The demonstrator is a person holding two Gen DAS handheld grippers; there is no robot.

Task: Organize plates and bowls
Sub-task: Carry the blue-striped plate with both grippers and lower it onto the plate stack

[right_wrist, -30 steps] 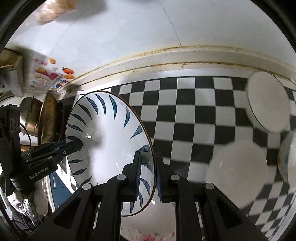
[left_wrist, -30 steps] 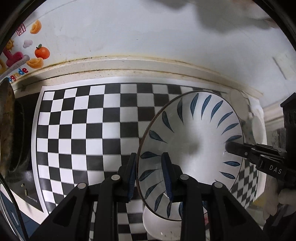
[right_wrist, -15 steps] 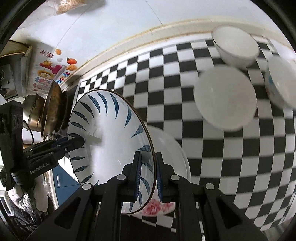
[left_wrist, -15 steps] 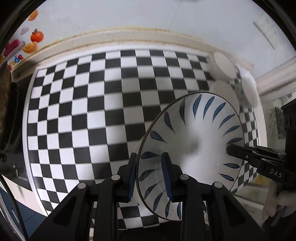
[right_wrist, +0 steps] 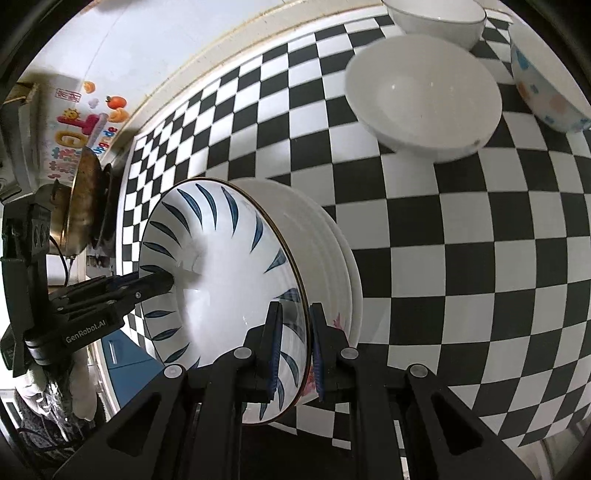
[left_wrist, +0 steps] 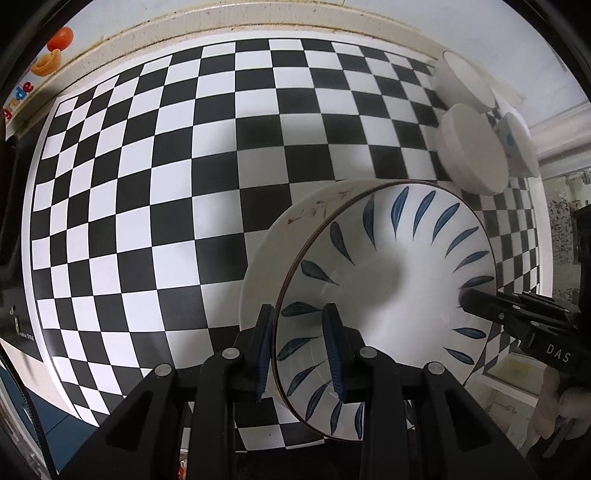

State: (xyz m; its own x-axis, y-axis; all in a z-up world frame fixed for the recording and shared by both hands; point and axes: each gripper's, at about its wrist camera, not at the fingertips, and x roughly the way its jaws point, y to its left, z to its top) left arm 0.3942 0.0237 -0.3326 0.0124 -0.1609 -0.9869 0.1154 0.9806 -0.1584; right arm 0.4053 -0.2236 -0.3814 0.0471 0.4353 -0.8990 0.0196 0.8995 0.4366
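Observation:
A white plate with blue leaf marks (left_wrist: pixel 384 280) (right_wrist: pixel 221 280) is held by both grippers at opposite rims. My left gripper (left_wrist: pixel 299 350) is shut on its near rim in the left wrist view. My right gripper (right_wrist: pixel 295 347) is shut on its near rim in the right wrist view. The plate hangs just above a stack of white plates (right_wrist: pixel 332 266) (left_wrist: pixel 273 243) on the checkered mat (left_wrist: pixel 147 184). Whether it touches the stack I cannot tell. A large white bowl (right_wrist: pixel 424 99) (left_wrist: pixel 469 147), a second white bowl (right_wrist: pixel 436 18) (left_wrist: pixel 461 81) and a flower-patterned bowl (right_wrist: pixel 546 85) (left_wrist: pixel 517 144) stand beyond.
A brass pot (right_wrist: pixel 81 199) stands on a stove at the mat's left end. A wall with a raised ledge (left_wrist: pixel 221 26) and a sticker (right_wrist: pixel 81 125) runs along the back. The counter's front edge lies close below the plate stack.
Both grippers have lowered the blue-leaf plate toward the counter. The white plate stack now shows right under it, and the bowls appear closer.

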